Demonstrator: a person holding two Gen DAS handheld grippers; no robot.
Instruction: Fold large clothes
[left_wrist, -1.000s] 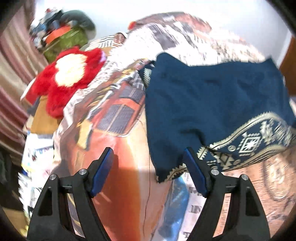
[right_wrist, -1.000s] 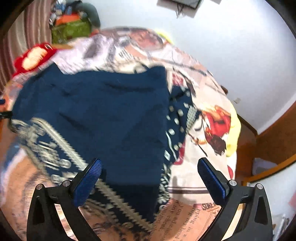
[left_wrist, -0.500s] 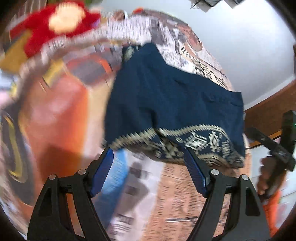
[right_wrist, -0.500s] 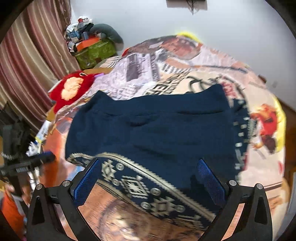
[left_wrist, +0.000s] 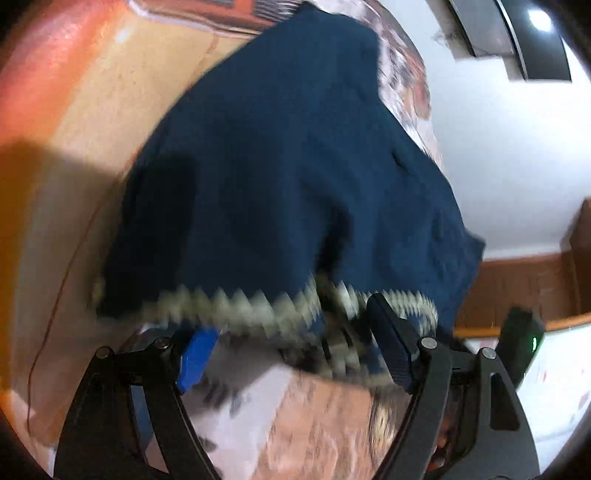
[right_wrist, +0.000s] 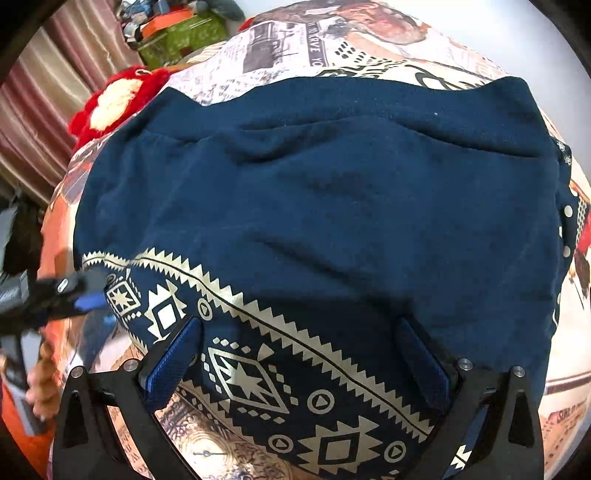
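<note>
Navy garment (right_wrist: 314, 206): spread flat on the bed (right_wrist: 295, 44), filling centre frame, patterned hem nearest for gripping. Left gripper (left_wrist: 291, 354) and right gripper (right_wrist: 295, 354): jaws wide apart over that hem, holding nothing.

Both cameras look forward along their own fingers, tilted down, close over the patterned hem of the blue garment (right_wrist: 332, 206) on the bed (right_wrist: 369, 33). The left view (left_wrist: 295, 177) sits at the hem's left corner, blurred; the right looks more steeply down. Both share the hem.
</note>
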